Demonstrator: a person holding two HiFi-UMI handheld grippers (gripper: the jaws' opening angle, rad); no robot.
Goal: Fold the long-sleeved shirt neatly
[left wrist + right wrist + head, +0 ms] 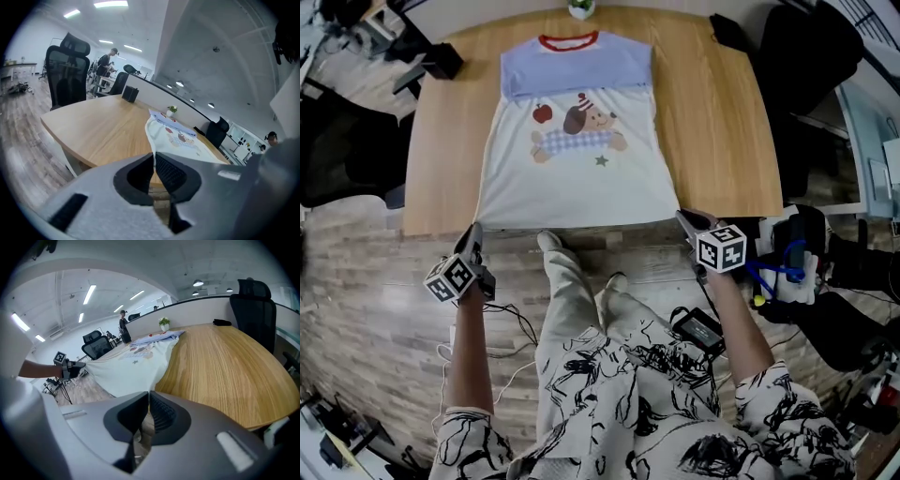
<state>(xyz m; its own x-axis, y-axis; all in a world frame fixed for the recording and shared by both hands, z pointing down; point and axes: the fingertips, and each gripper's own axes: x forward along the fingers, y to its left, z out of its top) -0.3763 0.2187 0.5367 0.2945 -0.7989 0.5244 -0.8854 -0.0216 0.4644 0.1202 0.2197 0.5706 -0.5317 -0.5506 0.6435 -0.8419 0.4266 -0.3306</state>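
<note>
The shirt (577, 178) lies flat on the wooden table (712, 131), collar far from me. It is white with a blue yoke, a red neckband and a cartoon print; no sleeves show. Its hem hangs at the near table edge. My left gripper (475, 234) is shut on the hem's left corner, and in the left gripper view the white cloth (161, 133) runs straight into the closed jaws (153, 157). My right gripper (683, 218) is shut on the right corner; the cloth (136, 362) stretches from its jaws (148, 397) towards the left gripper (70, 369).
A small potted plant (580, 8) stands at the table's far edge, with a dark object (729, 33) at the far right corner. Black office chairs (820, 56) flank the table. My legs and feet (567, 281) and cables (520, 328) are on the floor by the near edge.
</note>
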